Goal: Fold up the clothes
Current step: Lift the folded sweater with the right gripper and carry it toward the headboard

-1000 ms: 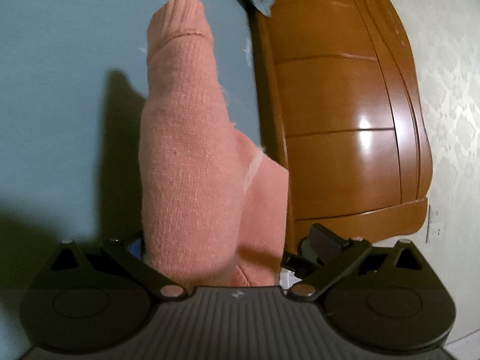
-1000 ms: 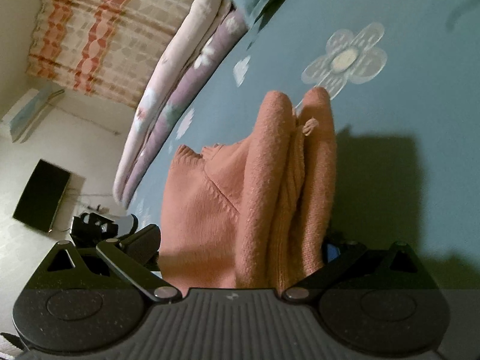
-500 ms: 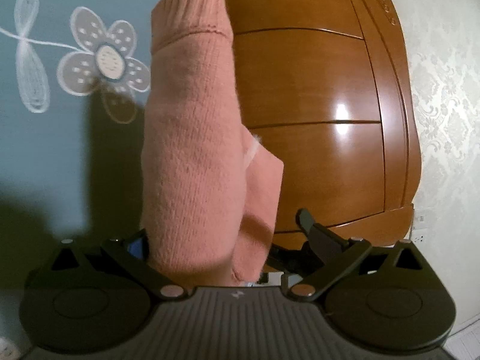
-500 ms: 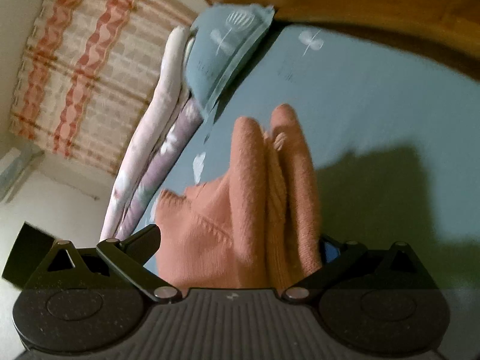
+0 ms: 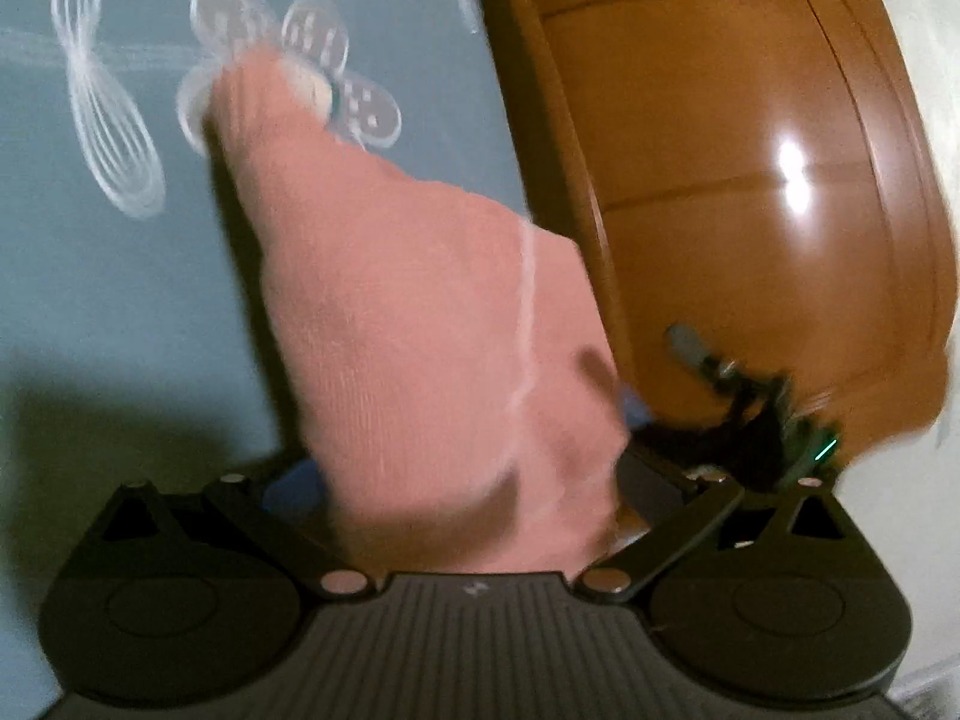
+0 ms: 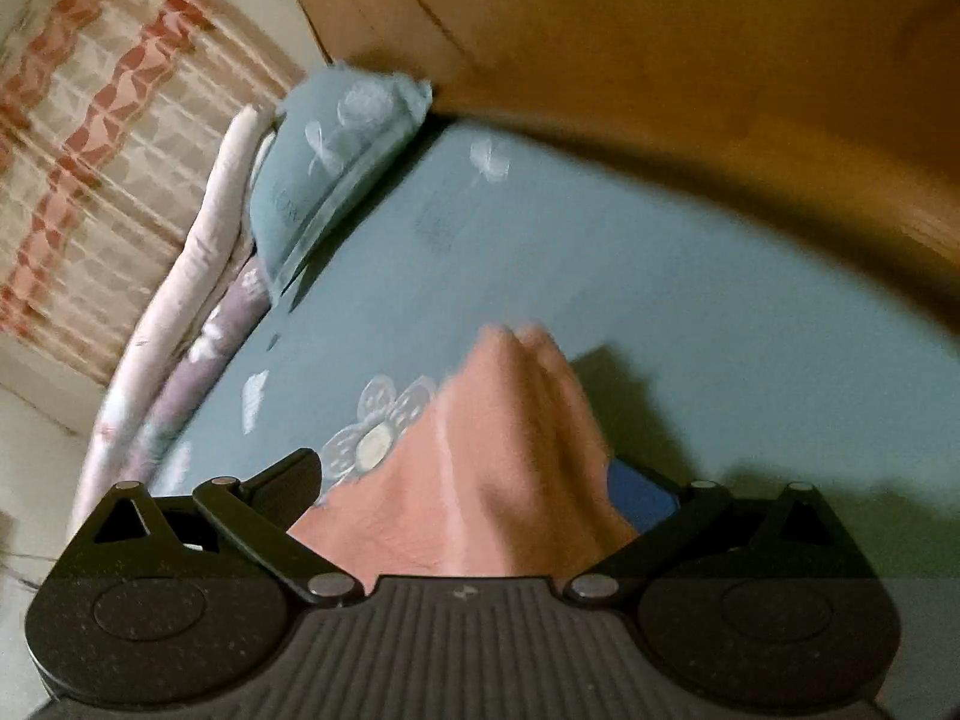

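A pink knit sweater (image 5: 414, 324) hangs bunched from my left gripper (image 5: 468, 480), which is shut on it over the blue flowered bedsheet (image 5: 120, 300). The fabric covers the fingertips. Only a blue pad (image 5: 288, 480) shows at the left. In the right wrist view another part of the sweater (image 6: 498, 456) rises in folds from my right gripper (image 6: 480, 492), which is also shut on it. A blue pad (image 6: 642, 492) shows beside the cloth. The right gripper (image 5: 750, 420) appears blurred at the right of the left wrist view, in front of the headboard. Both views are motion-blurred.
A glossy wooden headboard (image 5: 750, 180) bounds the bed and arcs across the right wrist view as well (image 6: 720, 90). A blue pillow (image 6: 336, 168) and a rolled floral quilt (image 6: 198, 312) lie along the far side. Striped curtains (image 6: 90, 150) hang beyond.
Both grippers have swung with the sweater. In the left view the hanging cloth now leans left and spreads wider. In the right view the folds sit lower and more bed and headboard show.
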Demonstrator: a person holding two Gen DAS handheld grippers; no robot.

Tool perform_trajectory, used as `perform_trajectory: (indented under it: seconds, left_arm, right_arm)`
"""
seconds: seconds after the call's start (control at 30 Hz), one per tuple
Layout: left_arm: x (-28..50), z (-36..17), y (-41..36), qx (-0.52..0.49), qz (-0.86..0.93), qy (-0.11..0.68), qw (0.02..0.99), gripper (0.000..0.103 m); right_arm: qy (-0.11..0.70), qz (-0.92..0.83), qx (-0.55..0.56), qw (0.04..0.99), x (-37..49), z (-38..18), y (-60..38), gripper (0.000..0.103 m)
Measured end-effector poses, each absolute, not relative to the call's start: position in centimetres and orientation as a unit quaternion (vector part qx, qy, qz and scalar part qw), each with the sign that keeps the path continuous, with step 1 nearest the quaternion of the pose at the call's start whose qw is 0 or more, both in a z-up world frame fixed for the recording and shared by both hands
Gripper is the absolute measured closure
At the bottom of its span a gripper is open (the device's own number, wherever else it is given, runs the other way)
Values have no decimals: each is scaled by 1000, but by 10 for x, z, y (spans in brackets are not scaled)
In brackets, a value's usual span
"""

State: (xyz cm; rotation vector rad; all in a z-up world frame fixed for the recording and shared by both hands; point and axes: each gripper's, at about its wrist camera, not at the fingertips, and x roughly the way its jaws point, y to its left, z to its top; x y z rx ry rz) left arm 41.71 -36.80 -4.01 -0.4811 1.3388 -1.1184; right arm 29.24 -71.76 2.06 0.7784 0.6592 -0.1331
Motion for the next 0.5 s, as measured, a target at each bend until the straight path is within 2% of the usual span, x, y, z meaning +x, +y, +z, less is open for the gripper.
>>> perform_trajectory:
  seconds: [0.13, 0.3, 0.43, 0.5]
  left_arm:
    - [397, -8, -322, -83, -502, 510, 694, 2]
    - [365, -8, -284, 24, -503, 476, 721, 2]
    - [348, -13, -270, 58, -506, 475, 718, 2]
    - [346, -13, -265, 57, -501, 480, 718, 2]
  right_arm:
    - [302, -57, 285, 908, 273, 33, -687, 0]
    - [288, -19, 176, 941, 254, 38, -639, 0]
    - [339, -35, 189, 921, 275, -24, -651, 1]
    - [332, -52, 173, 926, 279, -22, -643, 0]
